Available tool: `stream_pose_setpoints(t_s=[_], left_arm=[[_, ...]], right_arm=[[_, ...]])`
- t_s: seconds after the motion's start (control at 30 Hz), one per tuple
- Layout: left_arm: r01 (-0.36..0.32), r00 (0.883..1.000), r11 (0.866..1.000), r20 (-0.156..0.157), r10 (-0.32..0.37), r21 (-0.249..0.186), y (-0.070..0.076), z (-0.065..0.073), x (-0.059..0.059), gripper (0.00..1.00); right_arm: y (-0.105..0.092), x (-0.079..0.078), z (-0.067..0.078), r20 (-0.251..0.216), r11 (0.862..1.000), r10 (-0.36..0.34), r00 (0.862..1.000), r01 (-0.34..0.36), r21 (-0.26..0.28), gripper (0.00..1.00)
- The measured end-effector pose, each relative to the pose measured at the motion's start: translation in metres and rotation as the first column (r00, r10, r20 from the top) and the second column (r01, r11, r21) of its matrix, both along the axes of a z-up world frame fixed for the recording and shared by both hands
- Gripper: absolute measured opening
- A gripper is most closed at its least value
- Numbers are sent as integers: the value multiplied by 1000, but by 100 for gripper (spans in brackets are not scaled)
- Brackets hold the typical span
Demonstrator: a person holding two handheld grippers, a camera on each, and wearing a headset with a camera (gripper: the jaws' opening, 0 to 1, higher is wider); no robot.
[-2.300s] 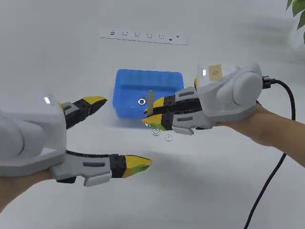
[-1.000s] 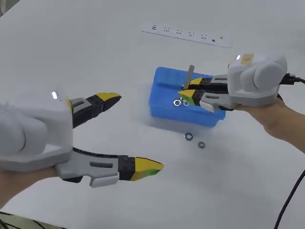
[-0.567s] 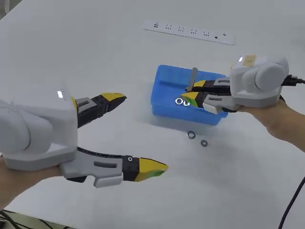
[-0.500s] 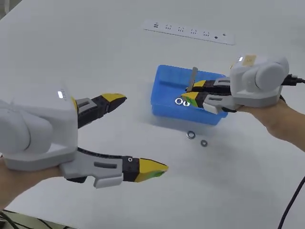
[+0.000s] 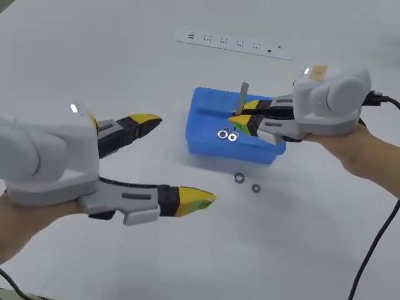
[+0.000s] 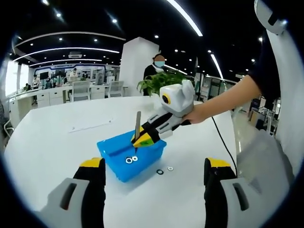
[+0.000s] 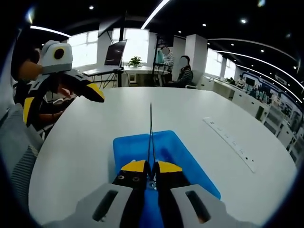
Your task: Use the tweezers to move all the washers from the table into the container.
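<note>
Since 2.3 s ago the right tongs have come up from the bench in front of the container and now hang over its inside. They are closed on the tweezers, whose upper end sticks up above them. The tweezer tips are hidden beneath the tongs, so I cannot tell whether they grip anything. The left tongs are spread wide and hold nothing, well apart from the work on the near left.

2 washers lie on the container floor, touching or almost touching each other, just beside the right tongs. 2 more rest on the bench close to the container's near wall, near each other.

Those last 2 are where trouble is likely. They lie flat on a smooth top, so tips closing at a slant could skid 1 away or knock it into its neighbour. The tweezers are only pinched between the tongs and could twist under a hard press. A washer let go too high might bounce off the rim.

Earlier the container showed 1 washer; it now shows 2.
</note>
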State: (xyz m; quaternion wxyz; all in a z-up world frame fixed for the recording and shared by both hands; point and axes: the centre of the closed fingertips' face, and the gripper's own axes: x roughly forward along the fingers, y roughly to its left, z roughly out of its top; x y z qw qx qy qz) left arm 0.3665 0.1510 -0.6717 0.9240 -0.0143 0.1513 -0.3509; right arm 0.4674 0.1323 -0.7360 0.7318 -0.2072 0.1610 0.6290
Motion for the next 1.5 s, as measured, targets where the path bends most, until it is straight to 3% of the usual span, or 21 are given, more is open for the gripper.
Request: stream_pose_setpoints(t_s=[0.3, 0.4, 0.47, 0.5, 0.53, 0.6, 0.67, 0.77, 1.03, 1.13, 1.23, 1.3, 1.43, 1.47, 1.5], left_arm=[[117, 992, 993, 43, -118, 31, -10, 12, 42, 83], [111, 993, 993, 40, -109, -43, -13, 17, 62, 75], [122, 991, 991, 57, -119, -48, -17, 21, 73, 68], [129, 990, 991, 60, -127, -35, -20, 22, 76, 66], [160, 985, 987, 66, -160, 8, -25, 21, 79, 64], [205, 974, 977, 88, -209, 50, -34, 22, 81, 59], [239, 967, 969, 71, -243, 56, -41, 19, 83, 54], [274, 957, 956, 64, -281, 102, -46, 12, 85, 48], [319, 943, 940, 58, -328, 120, -52, 11, 89, 28], [340, 935, 931, 59, -350, 135, -52, 11, 88, 26], [363, 926, 922, 60, -373, 133, -53, 14, 85, 20], [382, 920, 917, 43, -389, 119, -54, 14, 82, 12], [410, 906, 901, 50, -420, 139, -57, 14, 74, 8], [408, 902, 897, 73, -425, 171, -57, 15, 75, 8], [413, 899, 894, 76, -430, 174, -58, 15, 73, 7]], right_arm=[[-6, -10, 0, 5, 999, 40, 999, -40, -24, 8], [-6, -13, -1, 10, 998, 51, 999, -51, -30, 8], [-6, -15, -1, 13, 998, 60, 998, -59, -35, 8], [-5, -16, 0, 15, 997, 64, 998, -64, -35, 8], [-4, -17, 0, 17, 997, 68, 998, -67, -35, 8], [-3, -18, 3, 17, 997, 74, 997, -73, -27, 8], [-1, -19, 5, 21, 997, 80, 997, -80, -23, 8], [1, -19, 8, 33, 996, 86, 996, -86, -20, 8], [2, -22, 11, 44, 995, 101, 994, -100, -21, 8], [1, -22, 11, 44, 995, 102, 994, -101, -23, 8], [1, -22, 11, 45, 994, 105, 993, -104, -26, 8], [1, -23, 11, 42, 994, 106, 993, -105, -24, 8], [1, -24, 11, 42, 993, 113, 993, -112, -30, 8], [2, -26, 11, 41, 993, 117, 992, -116, -31, 8], [2, -26, 12, 43, 993, 118, 992, -117, -32, 8]])
